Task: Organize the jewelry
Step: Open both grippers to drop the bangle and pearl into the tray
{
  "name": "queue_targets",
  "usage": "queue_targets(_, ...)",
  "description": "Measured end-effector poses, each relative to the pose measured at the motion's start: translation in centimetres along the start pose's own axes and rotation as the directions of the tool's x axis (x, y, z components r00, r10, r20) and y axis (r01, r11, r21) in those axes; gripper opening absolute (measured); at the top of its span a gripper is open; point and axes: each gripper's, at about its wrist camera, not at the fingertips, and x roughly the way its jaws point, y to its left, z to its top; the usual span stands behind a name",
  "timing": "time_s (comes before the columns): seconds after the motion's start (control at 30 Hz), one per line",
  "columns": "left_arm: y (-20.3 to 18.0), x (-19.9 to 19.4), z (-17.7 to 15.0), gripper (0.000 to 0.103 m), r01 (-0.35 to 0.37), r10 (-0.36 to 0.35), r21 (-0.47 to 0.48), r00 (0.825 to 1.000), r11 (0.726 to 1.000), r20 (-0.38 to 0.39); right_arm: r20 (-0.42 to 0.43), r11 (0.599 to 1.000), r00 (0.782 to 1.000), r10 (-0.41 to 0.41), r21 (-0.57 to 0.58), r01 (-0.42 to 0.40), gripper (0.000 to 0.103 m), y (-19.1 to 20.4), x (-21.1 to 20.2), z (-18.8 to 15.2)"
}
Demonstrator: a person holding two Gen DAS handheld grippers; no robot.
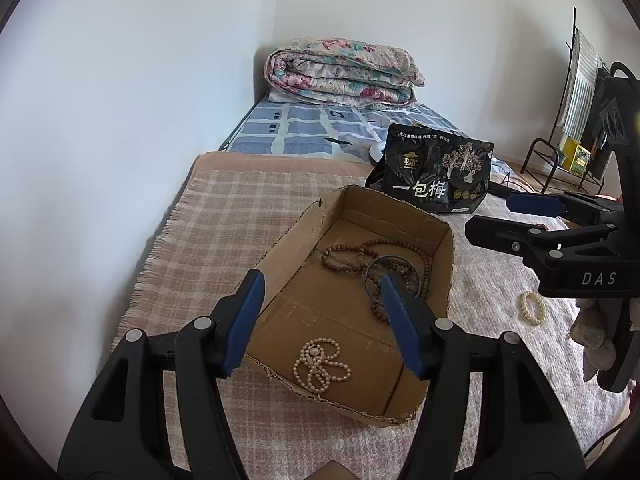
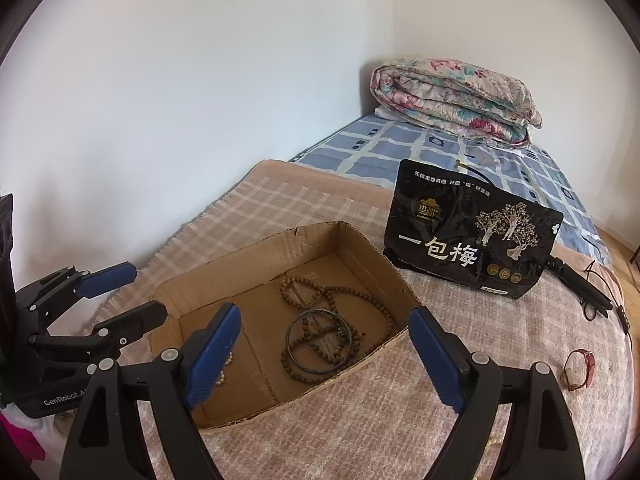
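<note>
Jewelry sat mostly in the cardboard tray [image 1: 404,216], a shallow cut-down box serving as the collecting spot on the bed. Left gripper [image 1: 320,312] hung over the tray's near end with jaws apart and nothing between them; the pearl necklace [image 1: 320,366] lay loose on the tray floor just below, at about 6 o'clock from the tips, judged freshly dropped there. Right gripper [image 2: 326,346] was spread wide, empty, aimed over the tray's near wall, likely free for the next pickup. In the tray, counted: one pearl necklace, one long brown bead string [image 2: 340,296] coiled at the far end, one dark bangle [image 2: 319,340] lying on top of it. Outside the tray, counted: one pearl bracelet [image 1: 532,307] on the blanket at 3 o'clock from the tray, and one red strap [image 2: 580,370], maybe a watch, at 3 o'clock of the right gripper; both looked still to be sorted. Two grippers, one tray. One black snack bag [image 2: 468,240] stood at 1 o'clock beyond the tray, one folded floral quilt [image 2: 452,100] at the bed's far end.
</note>
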Motion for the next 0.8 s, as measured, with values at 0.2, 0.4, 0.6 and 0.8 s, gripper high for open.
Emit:
queue_targets(0.2,-0.1,-0.3,0.0,0.063,0.005,-0.005,-0.003,1.0,1.0,0.0,0.013,1.0,1.0,-0.012,0.006,0.012,0.088,-0.4,-1.0,-0.1)
queue_targets(0.4,-0.7,-1.4,-0.1,0.063,-0.003,0.003,0.007,1.0,1.0,0.008,0.022,1.0,1.0,-0.022,0.015,0.022,0.09,-1.0,-2.2,-0.5)
queue_targets(0.6,-1.9,-2.7,0.0,0.062,-0.007,0.007,0.024,1.0,1.0,0.024,0.047,0.999,0.998,-0.034,0.035,0.032,0.094,-1.9,-4.1,-1.0)
queue_targets(0.8,-3.5,-3.8,0.0,0.063,0.001,-0.002,0.032,1.0,0.999,0.028,0.074,0.995,0.996,-0.054,0.085,0.048,0.099,-3.8,-6.3,-1.9)
